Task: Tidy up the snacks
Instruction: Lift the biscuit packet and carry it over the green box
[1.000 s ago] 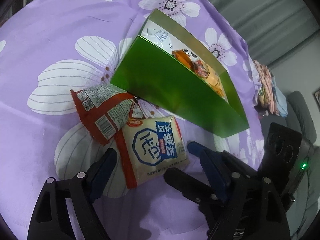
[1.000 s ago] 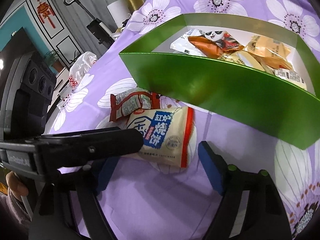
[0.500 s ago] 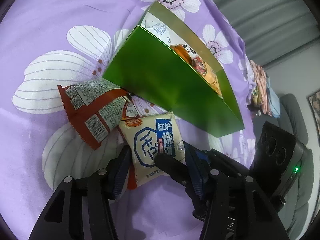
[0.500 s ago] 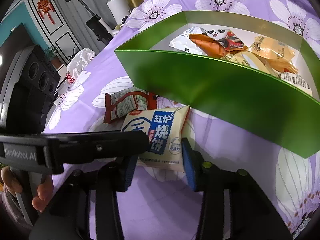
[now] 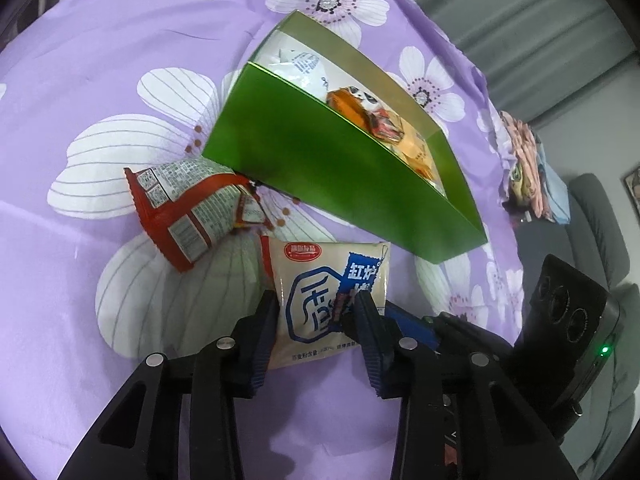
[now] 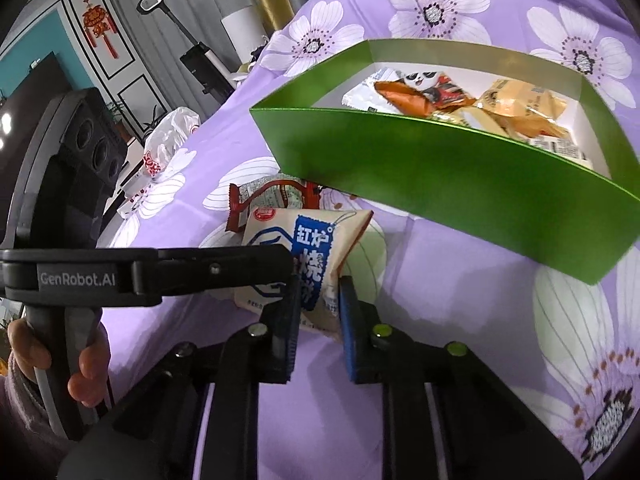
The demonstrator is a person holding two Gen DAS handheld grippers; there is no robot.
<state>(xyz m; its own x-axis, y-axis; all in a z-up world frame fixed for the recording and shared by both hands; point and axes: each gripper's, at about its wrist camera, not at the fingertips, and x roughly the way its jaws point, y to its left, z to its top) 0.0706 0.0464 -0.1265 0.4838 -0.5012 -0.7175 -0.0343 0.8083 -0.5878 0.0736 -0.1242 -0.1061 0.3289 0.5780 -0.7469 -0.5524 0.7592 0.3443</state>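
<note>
A cream snack packet (image 5: 320, 272) with blue print lies on the purple flowered cloth (image 5: 100, 60), just in front of the green box (image 5: 328, 168). My left gripper (image 5: 316, 304) is closing, its pads pressing on the packet's near end. My right gripper (image 6: 320, 292) is closing too and pinches the same cream packet (image 6: 304, 236) by one edge. A red snack packet (image 5: 188, 208) lies beside it, one corner at the box wall. The green box (image 6: 440, 176) holds several packets, one with a panda (image 6: 424, 84). The left gripper's finger (image 6: 200, 268) crosses the right wrist view.
A person's hand (image 6: 84, 372) grips the left tool's handle. A white plastic bag (image 6: 172, 136) sits at the cloth's far edge. Folded fabric (image 5: 528, 168) lies at the cloth's right edge, next to a grey sofa (image 5: 592, 220).
Both grippers went from wide open around the cream packet to shut on it. The packet has shifted slightly away from the red packet and its gripped edge now looks raised.
</note>
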